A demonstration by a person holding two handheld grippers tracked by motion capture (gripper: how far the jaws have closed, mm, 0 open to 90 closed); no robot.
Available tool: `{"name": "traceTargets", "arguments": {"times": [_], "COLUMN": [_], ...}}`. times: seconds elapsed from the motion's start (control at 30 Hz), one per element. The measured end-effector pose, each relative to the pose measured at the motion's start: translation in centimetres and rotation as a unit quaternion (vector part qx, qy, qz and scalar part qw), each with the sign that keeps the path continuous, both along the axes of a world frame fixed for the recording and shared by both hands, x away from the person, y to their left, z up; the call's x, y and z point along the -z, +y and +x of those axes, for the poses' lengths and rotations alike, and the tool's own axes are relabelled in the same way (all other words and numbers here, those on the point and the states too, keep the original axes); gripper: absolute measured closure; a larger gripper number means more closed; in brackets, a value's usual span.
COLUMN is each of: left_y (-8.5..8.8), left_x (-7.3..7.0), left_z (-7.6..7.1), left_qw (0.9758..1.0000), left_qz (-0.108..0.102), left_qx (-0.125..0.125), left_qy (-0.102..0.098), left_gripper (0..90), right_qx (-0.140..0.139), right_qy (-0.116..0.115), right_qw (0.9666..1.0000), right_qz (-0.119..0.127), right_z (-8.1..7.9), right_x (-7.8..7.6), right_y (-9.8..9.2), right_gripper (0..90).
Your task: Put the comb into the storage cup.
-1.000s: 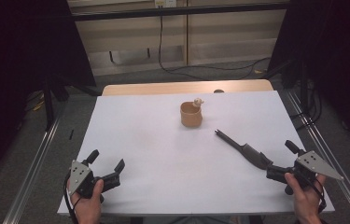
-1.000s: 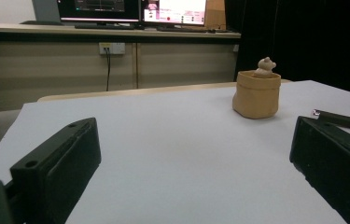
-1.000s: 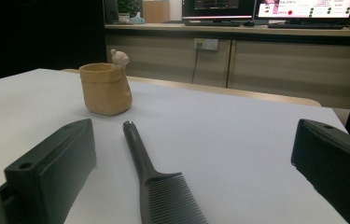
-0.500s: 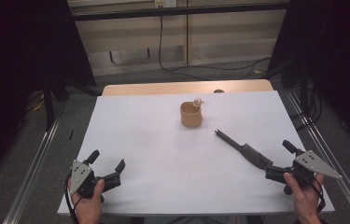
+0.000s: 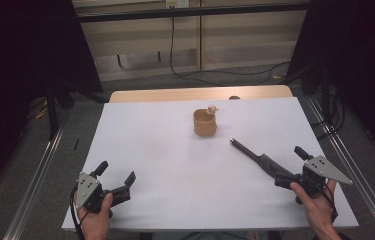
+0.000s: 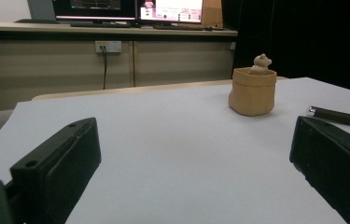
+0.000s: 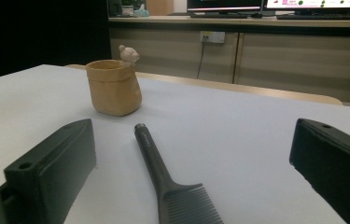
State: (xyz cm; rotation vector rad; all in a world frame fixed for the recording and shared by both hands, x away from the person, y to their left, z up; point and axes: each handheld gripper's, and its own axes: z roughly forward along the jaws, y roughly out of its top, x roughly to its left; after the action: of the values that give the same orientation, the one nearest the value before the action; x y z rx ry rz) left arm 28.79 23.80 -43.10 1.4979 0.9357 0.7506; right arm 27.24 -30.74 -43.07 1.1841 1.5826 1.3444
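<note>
White smooth table [image 5: 175,150] holds ridged black comb [image 5: 260,159], squat tan cup [image 5: 205,123].

No legible text anywhere — monitor screens [image 6: 170,10] too blurred to read.

left gripper [image 5: 115,175] and right gripper [image 5: 292,165]: black blocky jaws with small holes, grey three-cornered top plates, black cables
</note>
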Motion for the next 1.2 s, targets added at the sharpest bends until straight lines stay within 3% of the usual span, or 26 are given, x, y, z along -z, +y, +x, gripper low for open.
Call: {"name": "traceTargets", "arguments": {"times": [0.2,0.43,0.67,1.2], "left_y": [0.0,-0.1,-0.1,-1.2], "left_x": [0.0,-0.1,0.0,-0.1], "left_z": [0.0,0.0,0.2,1.0], "left_qw": [1.0,1.0,1.0,0.9999], "left_qz": [-0.003,0.006,0.003,0.006], "left_qx": [-0.001,0.002,0.003,0.013], "left_qy": [0.002,-0.001,0.004,-0.002], "left_gripper": [2.0,2.0,2.0,2.1], "right_qx": [-0.001,-0.001,-0.003,0.002], "right_qy": [0.004,-0.008,-0.031,-0.002], "right_qw": [1.0,1.0,0.9992,1.0], "right_qz": [0.003,0.005,0.023,0.001], "right_z": [1.0,2.5,4.1,8.3], "right_x": [-0.4,-1.1,-3.0,-3.9], "right_y": [0.0,0.7,0.6,0.4], "right_gripper": [0.2,0.0,0.3,0.0]}}
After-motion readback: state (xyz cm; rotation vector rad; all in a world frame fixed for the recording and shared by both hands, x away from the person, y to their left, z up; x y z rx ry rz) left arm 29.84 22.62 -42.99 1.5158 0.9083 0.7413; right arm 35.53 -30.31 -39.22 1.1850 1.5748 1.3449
